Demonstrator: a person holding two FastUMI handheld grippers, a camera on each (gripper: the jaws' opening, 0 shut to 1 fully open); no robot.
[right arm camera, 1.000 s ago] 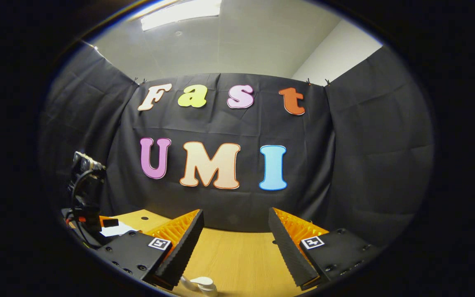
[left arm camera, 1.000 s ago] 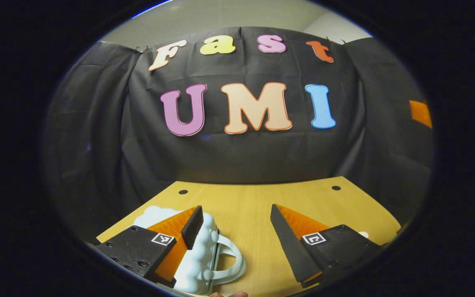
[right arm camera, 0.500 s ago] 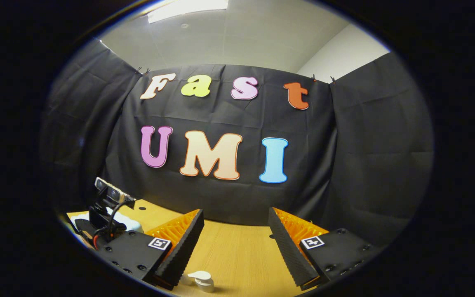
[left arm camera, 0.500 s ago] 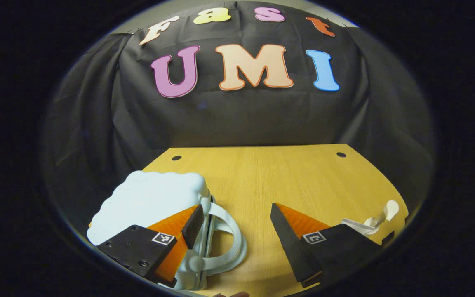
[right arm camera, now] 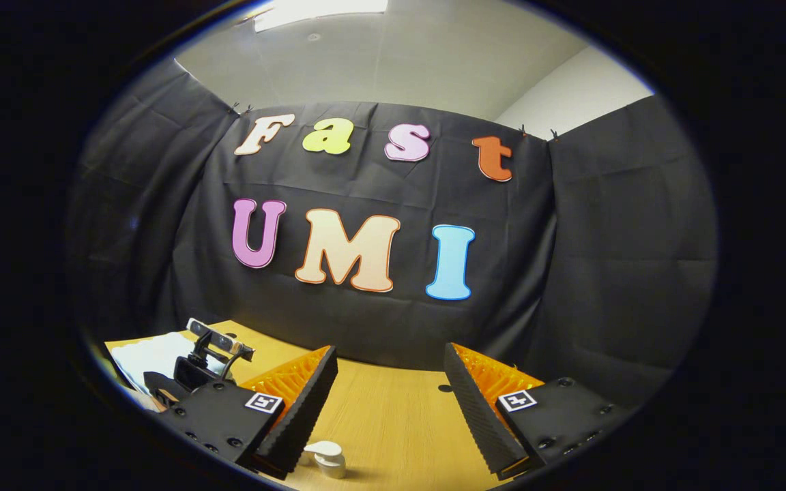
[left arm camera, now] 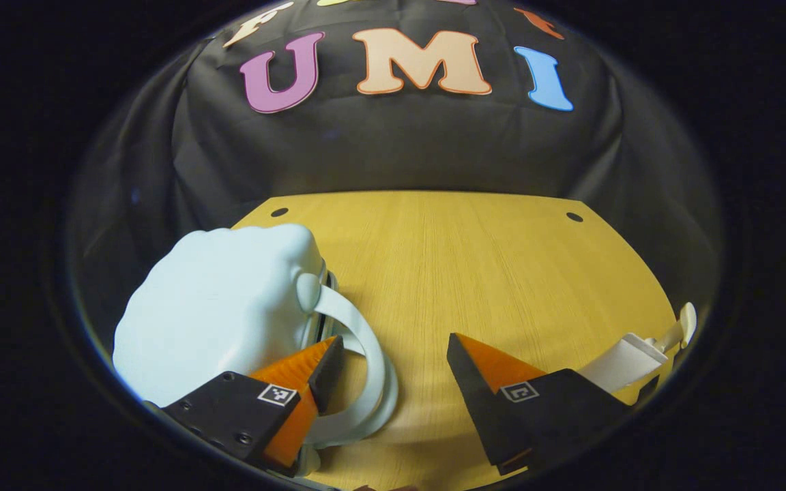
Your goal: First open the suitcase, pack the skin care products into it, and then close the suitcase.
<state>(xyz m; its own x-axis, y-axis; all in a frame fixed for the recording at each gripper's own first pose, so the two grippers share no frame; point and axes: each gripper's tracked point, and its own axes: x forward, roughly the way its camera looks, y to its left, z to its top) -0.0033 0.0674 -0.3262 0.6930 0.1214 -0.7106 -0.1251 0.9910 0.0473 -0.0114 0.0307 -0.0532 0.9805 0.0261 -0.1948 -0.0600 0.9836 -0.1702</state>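
A pale blue, bumpy-shelled suitcase (left arm camera: 219, 307) lies closed on the wooden table (left arm camera: 468, 273) at the left, its white looped handle (left arm camera: 366, 368) facing right. My left gripper (left arm camera: 393, 351) hovers open just over the handle, its left finger beside the case's edge. A white pump bottle (left arm camera: 628, 358) lies at the table's right edge behind the right finger. In the right gripper view, my right gripper (right arm camera: 389, 361) is open and held above the table, with the pump bottle's white cap (right arm camera: 325, 455) below its left finger. The suitcase (right arm camera: 144, 354) and the left gripper (right arm camera: 205, 361) show at far left.
The booth's black cloth wall closes off the back and sides of the table. Two small dark holes (left arm camera: 574, 217) mark the table's far corners. Bare wood lies between the suitcase and the bottle.
The left gripper has tipped downward and moved in toward the suitcase, so the case and handle now loom larger. The right gripper has shifted only slightly.
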